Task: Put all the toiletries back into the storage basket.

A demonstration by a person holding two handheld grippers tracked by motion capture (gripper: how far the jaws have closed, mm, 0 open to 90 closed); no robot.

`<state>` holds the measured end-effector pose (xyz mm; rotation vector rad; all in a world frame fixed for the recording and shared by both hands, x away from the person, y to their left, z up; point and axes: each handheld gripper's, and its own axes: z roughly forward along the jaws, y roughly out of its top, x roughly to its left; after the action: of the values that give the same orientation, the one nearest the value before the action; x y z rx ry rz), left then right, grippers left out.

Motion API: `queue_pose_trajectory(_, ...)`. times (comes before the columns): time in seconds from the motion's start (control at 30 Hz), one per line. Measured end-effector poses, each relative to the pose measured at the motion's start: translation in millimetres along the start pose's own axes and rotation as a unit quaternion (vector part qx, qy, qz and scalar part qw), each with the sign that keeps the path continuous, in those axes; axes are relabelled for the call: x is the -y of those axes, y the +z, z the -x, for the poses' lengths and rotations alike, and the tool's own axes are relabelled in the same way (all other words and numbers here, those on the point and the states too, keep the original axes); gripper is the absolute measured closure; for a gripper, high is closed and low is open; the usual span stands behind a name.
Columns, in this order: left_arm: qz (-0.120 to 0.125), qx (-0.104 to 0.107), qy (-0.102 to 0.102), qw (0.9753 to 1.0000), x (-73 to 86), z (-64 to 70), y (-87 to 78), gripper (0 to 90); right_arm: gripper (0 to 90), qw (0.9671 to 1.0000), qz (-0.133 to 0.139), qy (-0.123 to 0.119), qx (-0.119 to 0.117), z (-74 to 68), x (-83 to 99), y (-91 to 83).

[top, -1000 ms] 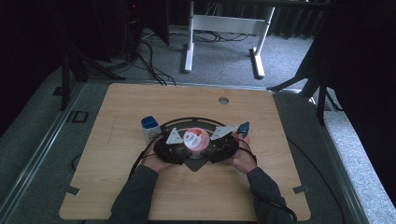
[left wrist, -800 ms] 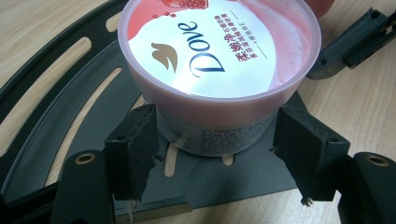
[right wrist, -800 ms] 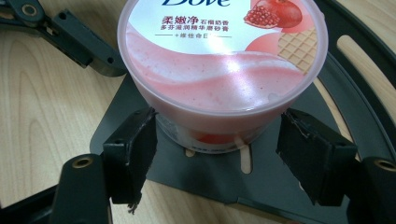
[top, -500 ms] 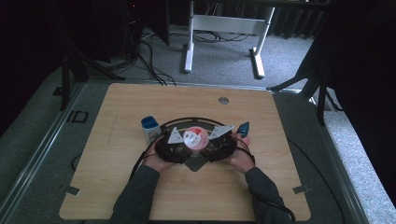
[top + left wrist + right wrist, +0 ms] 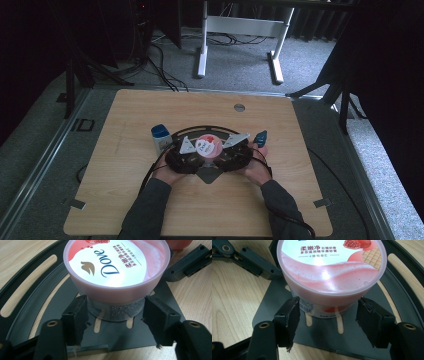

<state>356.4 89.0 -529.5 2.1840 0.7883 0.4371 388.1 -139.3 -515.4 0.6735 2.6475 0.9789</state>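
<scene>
A pink Dove tub [image 5: 207, 146] with a white and red lid stands on a black slotted plate [image 5: 210, 176] at the table's middle. My left gripper [image 5: 182, 156] comes at it from the left and my right gripper [image 5: 235, 155] from the right. In the left gripper view both pads [image 5: 76, 315] press the lower wall of the tub [image 5: 116, 272], so the left gripper [image 5: 116, 315] is shut on it. In the right gripper view the right gripper [image 5: 328, 317] straddles the tub [image 5: 329, 270], with a small gap at the right pad [image 5: 370, 320].
A white bottle with a blue cap [image 5: 161, 136] stands just left of the grippers. A small blue object [image 5: 260, 137] lies by the right hand. A black arc-shaped frame [image 5: 200, 129] curves behind the tub. Bare wood [image 5: 150, 105] stretches toward the far edge.
</scene>
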Motion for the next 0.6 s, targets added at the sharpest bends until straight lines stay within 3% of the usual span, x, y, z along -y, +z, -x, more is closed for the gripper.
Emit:
queue_pose_trajectory(0.17, 0.017, -0.008, -0.004, 0.9998, 0.3, 4.6, -9.5, 38.7, 36.8, 0.9998, -0.009, -0.005, 0.018, -5.7, 0.7, -5.7)
queue_pose_trajectory(0.37, 0.039, -0.006, 0.001, 0.9992, -1.0, 11.2, -24.0, 42.6, 44.1, 0.9997, -0.004, -0.007, 0.022, -13.3, 4.9, -14.8)
queue_pose_trajectory(0.6, 0.054, 0.021, 0.009, 0.9983, 2.4, 20.3, -31.1, 55.7, 55.3, 1.0000, 0.006, 0.003, 0.005, -19.3, 11.7, -17.2)
